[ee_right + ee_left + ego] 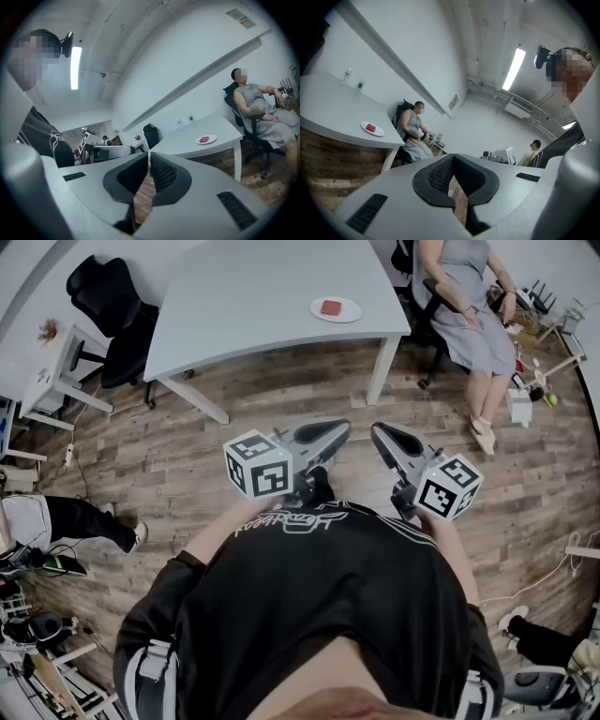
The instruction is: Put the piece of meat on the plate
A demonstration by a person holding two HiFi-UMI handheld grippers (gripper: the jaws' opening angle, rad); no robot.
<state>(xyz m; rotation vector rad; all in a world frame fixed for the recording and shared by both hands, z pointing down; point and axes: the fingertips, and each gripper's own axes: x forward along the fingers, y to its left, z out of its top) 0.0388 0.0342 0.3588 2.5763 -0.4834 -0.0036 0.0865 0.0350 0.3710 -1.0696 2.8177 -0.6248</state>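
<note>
The piece of meat (pixel 330 307) lies on the white plate (pixel 349 316) near the corner of the grey table (pixel 253 296), so the task looks done. Likely for that reason, the left gripper (pixel 323 435) and right gripper (pixel 389 441) sit level at the person's chest, well apart from the table. Both have their jaws together on nothing. The black shirt (pixel 309 596) has script print too warped to read, and the 2 marker cubes carry only patterns.

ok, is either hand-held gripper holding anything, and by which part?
Nothing is held. The left hand-held gripper and right hand-held gripper both have jaws together, empty; the piece of meat lies on the plate.
</note>
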